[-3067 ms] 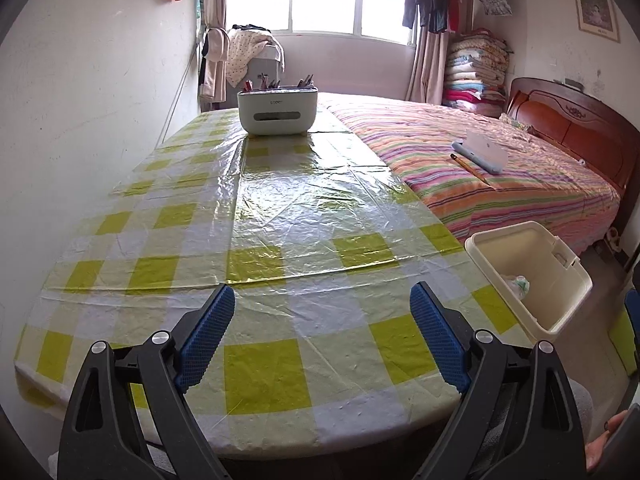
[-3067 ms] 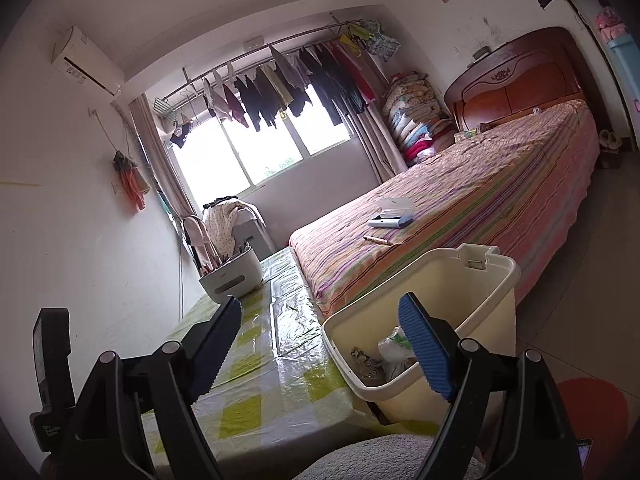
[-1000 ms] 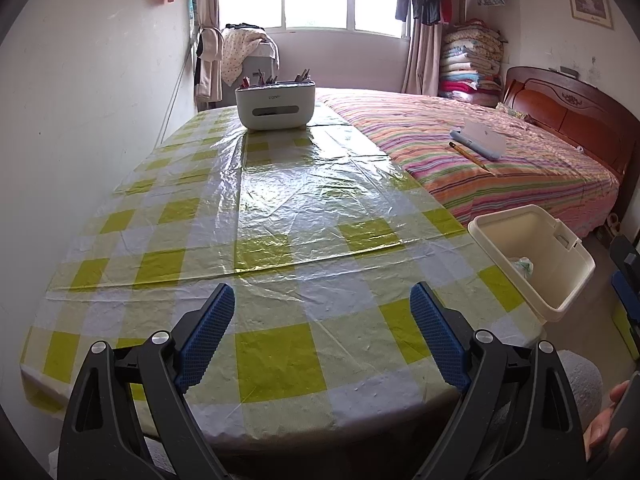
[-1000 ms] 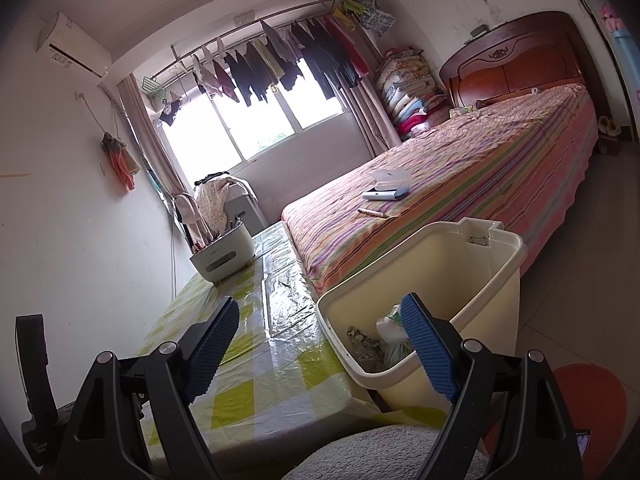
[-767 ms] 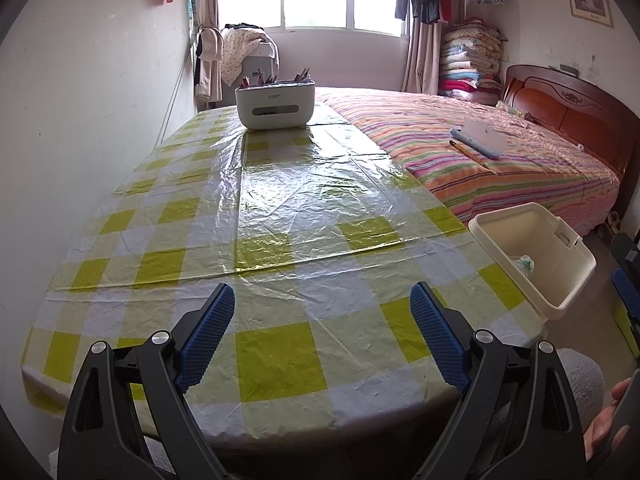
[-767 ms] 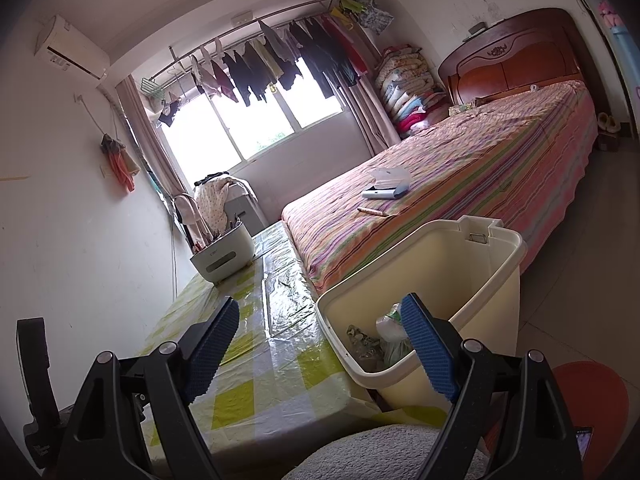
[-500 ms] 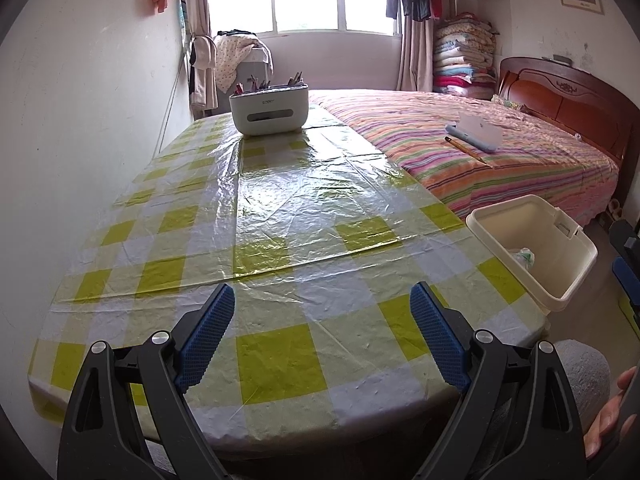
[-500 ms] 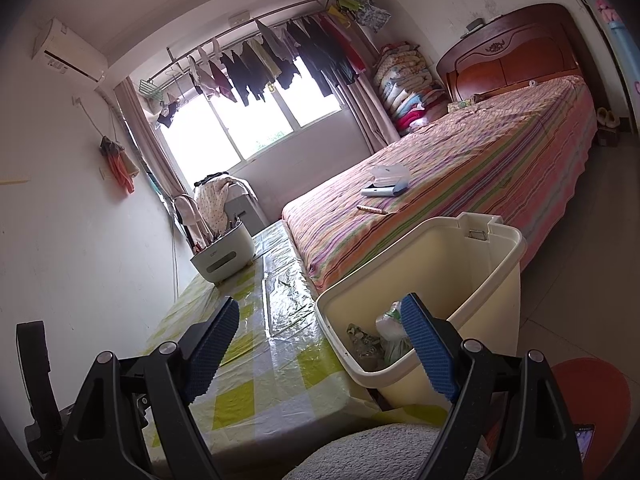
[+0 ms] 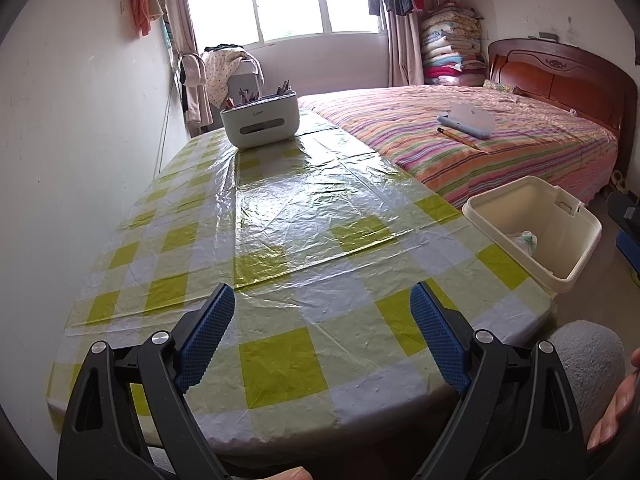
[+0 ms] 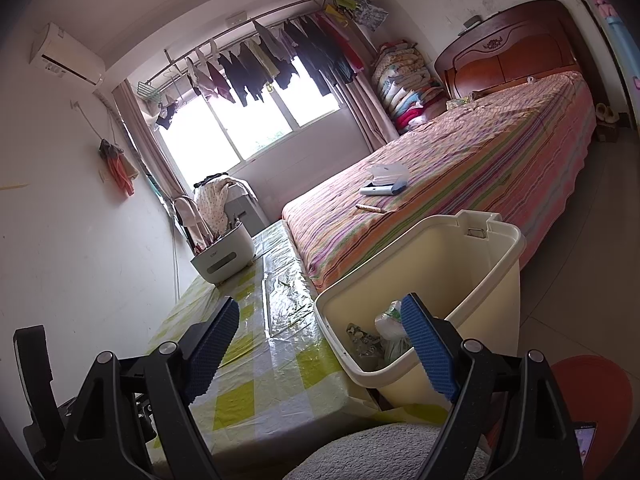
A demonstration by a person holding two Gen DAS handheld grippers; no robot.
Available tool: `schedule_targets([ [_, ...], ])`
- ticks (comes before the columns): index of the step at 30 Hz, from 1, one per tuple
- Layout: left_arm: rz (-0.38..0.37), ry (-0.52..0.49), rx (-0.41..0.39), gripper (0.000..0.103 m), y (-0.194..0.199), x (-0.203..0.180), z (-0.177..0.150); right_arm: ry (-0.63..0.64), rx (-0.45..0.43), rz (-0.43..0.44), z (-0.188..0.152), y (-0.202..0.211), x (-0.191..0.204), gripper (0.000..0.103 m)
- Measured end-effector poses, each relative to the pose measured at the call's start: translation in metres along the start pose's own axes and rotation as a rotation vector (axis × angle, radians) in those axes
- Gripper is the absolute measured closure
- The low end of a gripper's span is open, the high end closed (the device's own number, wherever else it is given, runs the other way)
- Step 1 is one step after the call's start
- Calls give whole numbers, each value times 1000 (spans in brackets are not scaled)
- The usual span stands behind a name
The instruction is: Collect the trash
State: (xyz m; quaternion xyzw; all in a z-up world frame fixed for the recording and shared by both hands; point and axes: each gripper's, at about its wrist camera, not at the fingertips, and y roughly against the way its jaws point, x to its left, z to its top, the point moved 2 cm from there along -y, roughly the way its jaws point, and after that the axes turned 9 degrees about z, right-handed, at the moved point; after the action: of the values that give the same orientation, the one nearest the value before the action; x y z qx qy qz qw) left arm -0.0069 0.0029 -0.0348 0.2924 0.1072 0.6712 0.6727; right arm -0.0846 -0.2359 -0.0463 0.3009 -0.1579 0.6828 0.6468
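Note:
A cream plastic bin (image 9: 560, 236) (image 10: 472, 280) stands beside the table's right edge, with crumpled wrappers and a white plastic bag (image 10: 386, 328) (image 9: 524, 240) inside. My left gripper (image 9: 322, 312) hovers open over the near end of the table (image 9: 280, 216), nothing between its blue pads (image 9: 208, 332). My right gripper (image 10: 320, 320) is open too, low at the table's near corner, with its right pad (image 10: 428, 344) in front of the bin's near wall. No loose trash shows on the yellow-checked cloth.
A white organizer box (image 9: 260, 120) (image 10: 222, 258) with pencils sits at the table's far end. The striped bed (image 9: 480, 148) runs along the table's right side, with a case and pencil on it. A wall (image 9: 60, 160) bounds the left. A person's grey-clad knee (image 10: 380, 452) and hand (image 9: 616, 404) are close below.
The left wrist view has tilted and rolled a little, so the table and bin sit slightly differently in frame. The right gripper and the bin have stayed put.

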Motion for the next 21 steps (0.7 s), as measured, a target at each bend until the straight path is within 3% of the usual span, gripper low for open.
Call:
schedule_targets([
  [2, 1, -11, -4, 15, 1, -2, 0, 0, 0, 0, 0, 0, 0, 22],
  [4, 4, -22, -11, 7, 2, -4, 0, 1, 0, 0, 0, 0, 0, 22],
  [7, 11, -39, -36, 7, 6, -6, 0, 0, 0, 0, 0, 0, 0, 22],
  [13, -49, -47, -101, 7, 16, -9, -1, -1, 1, 0, 0, 0, 0, 22],
  [17, -24, -48, -168, 7, 24, -10, 1, -2, 1, 0, -1, 1, 0, 22],
  [21, -9, -44, -168, 7, 23, -9, 3, -2, 2, 0, 0, 1, 0, 22],
])
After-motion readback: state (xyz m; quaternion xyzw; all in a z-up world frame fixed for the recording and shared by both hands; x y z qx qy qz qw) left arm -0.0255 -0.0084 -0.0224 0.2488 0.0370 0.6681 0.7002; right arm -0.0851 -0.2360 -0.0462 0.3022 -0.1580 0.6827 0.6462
